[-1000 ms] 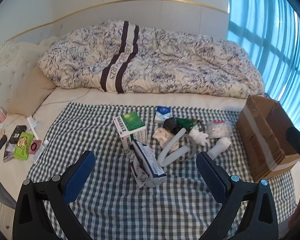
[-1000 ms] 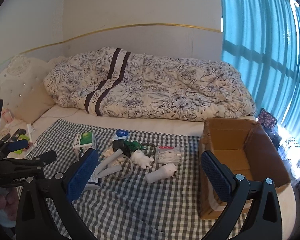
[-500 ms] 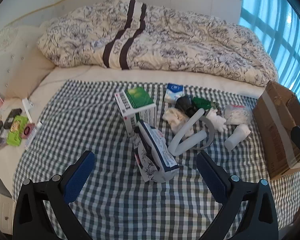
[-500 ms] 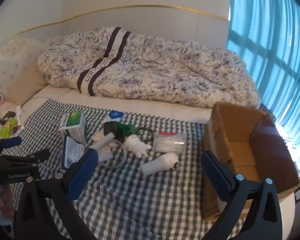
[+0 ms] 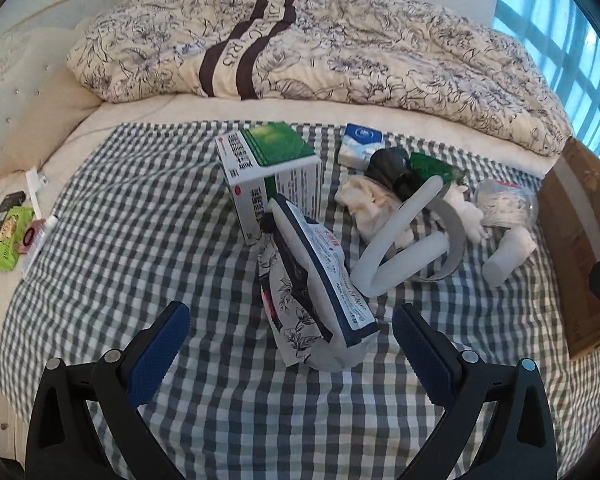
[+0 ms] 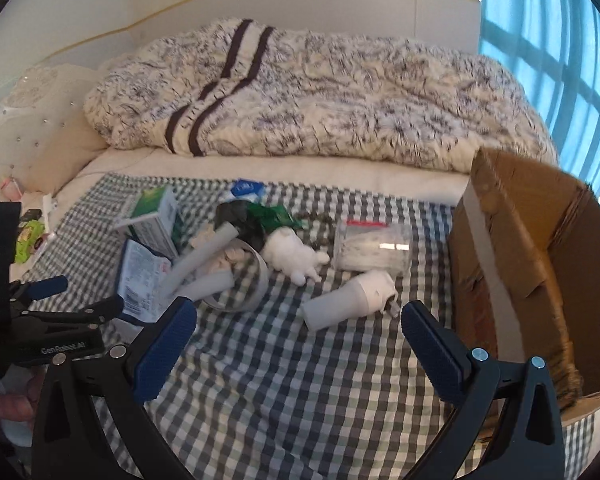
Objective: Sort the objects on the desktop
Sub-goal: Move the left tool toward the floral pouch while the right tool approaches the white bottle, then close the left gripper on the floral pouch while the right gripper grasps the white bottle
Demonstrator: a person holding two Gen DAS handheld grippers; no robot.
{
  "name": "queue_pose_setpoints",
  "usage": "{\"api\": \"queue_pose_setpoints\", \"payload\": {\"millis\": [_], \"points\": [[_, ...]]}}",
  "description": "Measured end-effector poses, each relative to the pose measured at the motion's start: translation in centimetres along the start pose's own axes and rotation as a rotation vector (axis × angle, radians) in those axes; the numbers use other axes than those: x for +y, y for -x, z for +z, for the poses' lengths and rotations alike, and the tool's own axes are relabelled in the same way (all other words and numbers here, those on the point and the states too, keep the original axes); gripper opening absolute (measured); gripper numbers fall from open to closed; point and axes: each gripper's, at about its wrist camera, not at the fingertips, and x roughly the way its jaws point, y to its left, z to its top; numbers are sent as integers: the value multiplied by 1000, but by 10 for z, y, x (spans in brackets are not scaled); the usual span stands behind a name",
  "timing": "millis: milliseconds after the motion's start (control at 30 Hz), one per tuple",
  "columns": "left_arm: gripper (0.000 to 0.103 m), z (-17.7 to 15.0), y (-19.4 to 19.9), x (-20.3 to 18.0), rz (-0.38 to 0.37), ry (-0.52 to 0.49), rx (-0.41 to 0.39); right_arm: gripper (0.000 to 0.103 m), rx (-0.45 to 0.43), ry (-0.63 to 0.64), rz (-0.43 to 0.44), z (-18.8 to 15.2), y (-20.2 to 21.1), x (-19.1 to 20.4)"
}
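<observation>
Left gripper (image 5: 290,334): fingers spread wide, nothing between them; hovering low over the checked cloth (image 5: 140,240)
Right gripper (image 6: 298,334): spread wide too, empty; held over the near right part of the cloth
Pouch (image 5: 320,280): white and navy, propped on edge just ahead of the left gripper, slightly right of its centre line; long axis running near to far, leaning on the green-topped box (image 5: 272,172) behind it
Roll (image 6: 350,298): white, lying on its side just beyond the right gripper, between its fingers in that view; long axis running left to right, tilted a little
Cardboard box (image 6: 540,280): open, at the right edge of the cloth, close beside the right gripper; likely where things go
Nearer tool: left for the pouch, right for the roll; judged from each wrist view
Coming move: probably a straight push forward and a close across the pouch's thin width, since its long axis already points away from the left gripper
Pile (image 5: 404,216): bent white tube, grey ring, white toy, clear tub, dark lump, all overlapping; hard to tell which touches which
Hidden: pouch's far end behind its own bulk; cardboard box cut off at the right in the left view; right view blurred
Far left: small clutter off the cloth, too small to name
</observation>
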Motion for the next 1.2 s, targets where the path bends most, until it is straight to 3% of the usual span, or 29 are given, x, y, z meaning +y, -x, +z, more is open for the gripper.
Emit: {"api": "queue_pose_setpoints", "payload": {"millis": [600, 867, 1200], "points": [[103, -2, -60, -2, 0, 18, 73, 103, 131, -21, -62, -12, -81, -29], [103, -1, -80, -3, -33, 23, 101, 103, 139, 16, -110, -7, -112, -29], [103, -2, -89, -8, -39, 26, 104, 103, 139, 70, -105, -2, -135, -25]]}}
